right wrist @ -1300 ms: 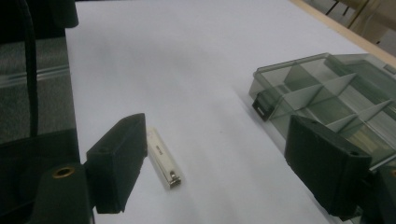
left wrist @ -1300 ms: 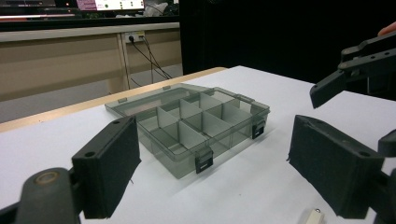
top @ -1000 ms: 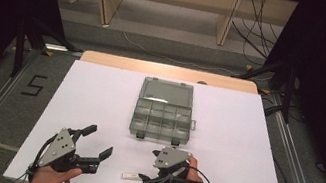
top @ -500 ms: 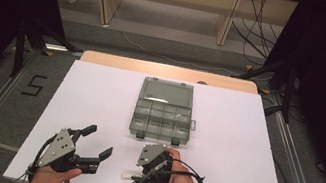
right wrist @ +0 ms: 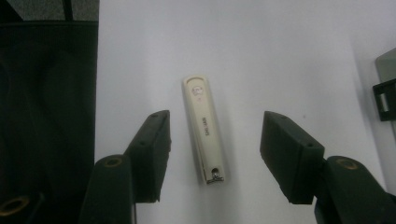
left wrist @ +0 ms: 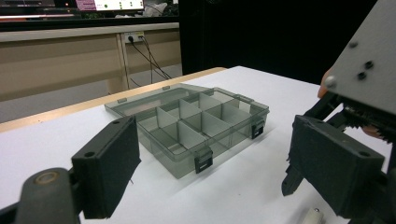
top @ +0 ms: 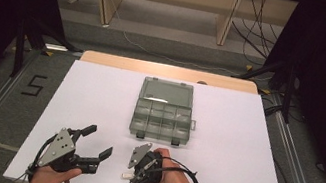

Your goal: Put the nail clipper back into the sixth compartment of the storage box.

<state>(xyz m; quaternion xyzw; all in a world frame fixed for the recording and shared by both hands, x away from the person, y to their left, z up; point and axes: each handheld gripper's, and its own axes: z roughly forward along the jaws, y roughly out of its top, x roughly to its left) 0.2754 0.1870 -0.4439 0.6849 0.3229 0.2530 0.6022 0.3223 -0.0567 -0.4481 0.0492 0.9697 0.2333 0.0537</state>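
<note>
At the near edge of the white counter (top: 244,136), your right claw (right wrist: 212,154) hangs spread over a cream nail clipper (right wrist: 203,128) — the clipper lies flat between the jaws, touching neither. It looks like the pick-up step. Your left claw (top: 93,143) waits beside it, also spread and empty. The compartment box (top: 163,114) sits open farther back, its cells bare. To grasp, lower the right claw and close across the clipper's narrow width — it is thin and flat, so the jaws must reach the surface.
</note>
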